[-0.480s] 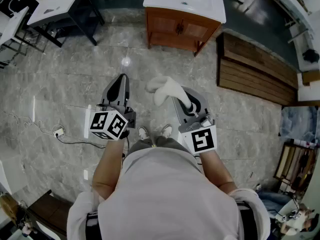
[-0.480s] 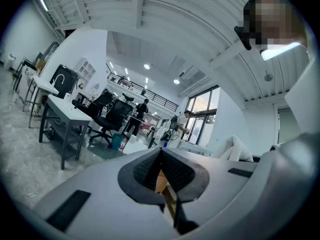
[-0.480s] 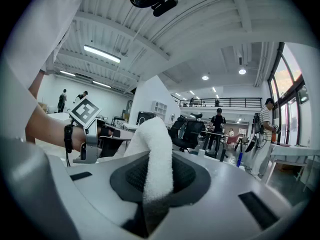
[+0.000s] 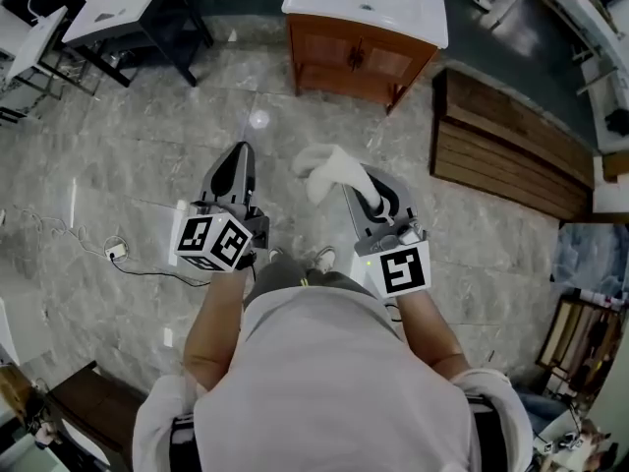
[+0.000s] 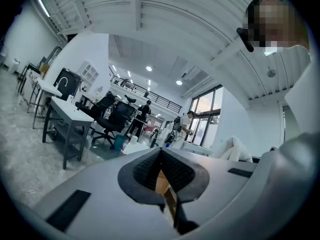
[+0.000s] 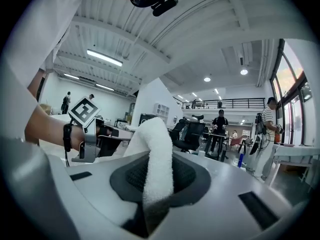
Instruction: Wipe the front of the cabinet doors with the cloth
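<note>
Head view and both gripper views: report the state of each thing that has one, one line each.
Left gripper: jaws together, nothing between them.
Right gripper: shut on the white fluffy cloth.
White fluffy cloth: pinched at one end, the rest standing up free, away from the cabinet.
Brown wooden cabinet with white top: both doors shut, untouched.

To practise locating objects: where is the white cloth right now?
The white cloth is clamped in the right claw, just right of centre in the head view, well short of the wooden cabinet.
</note>
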Demonstrator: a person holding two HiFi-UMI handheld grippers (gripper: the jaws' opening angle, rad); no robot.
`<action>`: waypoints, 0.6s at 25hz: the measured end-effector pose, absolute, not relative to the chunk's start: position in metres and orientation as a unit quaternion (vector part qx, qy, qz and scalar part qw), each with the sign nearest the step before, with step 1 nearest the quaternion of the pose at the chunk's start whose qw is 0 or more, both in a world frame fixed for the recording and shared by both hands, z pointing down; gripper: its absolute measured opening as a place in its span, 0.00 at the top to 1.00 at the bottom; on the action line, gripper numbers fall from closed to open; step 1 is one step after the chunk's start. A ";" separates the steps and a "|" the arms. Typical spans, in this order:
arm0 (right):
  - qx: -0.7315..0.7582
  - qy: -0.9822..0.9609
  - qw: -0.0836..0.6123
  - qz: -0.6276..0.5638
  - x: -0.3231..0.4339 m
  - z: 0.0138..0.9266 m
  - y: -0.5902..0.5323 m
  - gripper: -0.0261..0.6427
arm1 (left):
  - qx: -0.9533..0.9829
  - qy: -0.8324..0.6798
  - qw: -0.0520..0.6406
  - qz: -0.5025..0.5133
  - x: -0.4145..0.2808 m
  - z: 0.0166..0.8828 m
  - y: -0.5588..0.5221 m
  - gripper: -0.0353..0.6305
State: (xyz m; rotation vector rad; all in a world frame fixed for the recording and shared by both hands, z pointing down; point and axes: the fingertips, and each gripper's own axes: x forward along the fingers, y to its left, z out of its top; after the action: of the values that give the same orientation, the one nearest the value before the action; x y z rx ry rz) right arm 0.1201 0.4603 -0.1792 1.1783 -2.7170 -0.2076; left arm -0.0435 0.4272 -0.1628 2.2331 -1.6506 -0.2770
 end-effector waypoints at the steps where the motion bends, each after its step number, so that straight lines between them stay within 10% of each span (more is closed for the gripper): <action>1: 0.394 -0.912 0.086 -0.071 0.123 -0.178 0.459 0.84 | 0.786 -0.584 0.174 -0.099 -0.041 -0.162 0.426 0.92; 15: 0.406 -0.904 0.115 -0.073 0.122 -0.161 0.389 0.84 | 0.793 -0.568 0.194 -0.105 -0.045 -0.141 0.344 0.92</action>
State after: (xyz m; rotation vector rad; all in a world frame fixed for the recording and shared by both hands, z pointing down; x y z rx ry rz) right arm 0.1225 0.3889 -0.1605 1.1902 -2.6477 -0.2128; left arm -0.0449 0.3439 -0.1410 2.2224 -1.5938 -0.2932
